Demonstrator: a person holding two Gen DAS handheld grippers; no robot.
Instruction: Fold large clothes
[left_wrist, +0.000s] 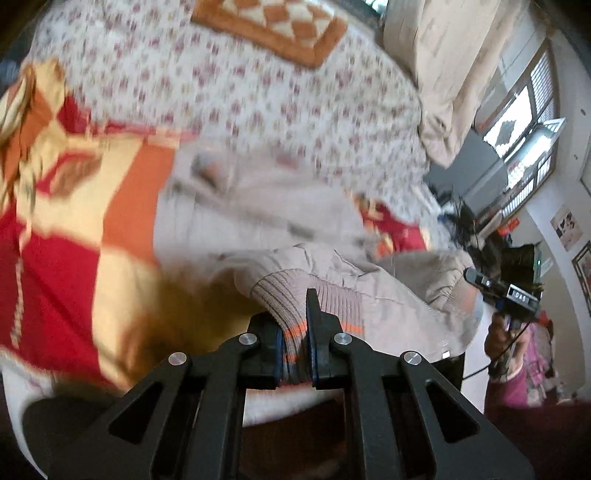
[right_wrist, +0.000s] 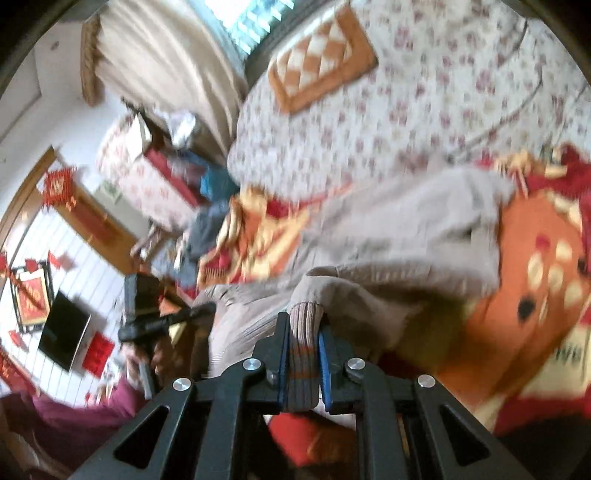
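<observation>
jacket: a big beige jacket (left_wrist: 280, 206) is lying spread over the red-and-orange blanket (left_wrist: 74, 236), with its near edge lifted by both grippers. Everything's motion-blurred, so I can't make out details on the far part.

hem: the ribbed hem (left_wrist: 295, 295), with its orange stripe, is the bit getting pinched at two spots.

left gripper: the left gripper (left_wrist: 295, 343) is clamping down on the ribbed hem, with fabric bunched between the blue pads.

right gripper: the right gripper (right_wrist: 303, 354) is doing the same, gripping the ribbed band tight.

progress: looks like early days to me. No neat fold is showing yet, so I'm guessing the first fold is only getting going, and the rest of the folding is all still to do.

surroundings: a floral sheet (left_wrist: 221, 81) is covering the bed behind, and an orange checkered cushion (left_wrist: 273, 26) is sitting further back.
</observation>
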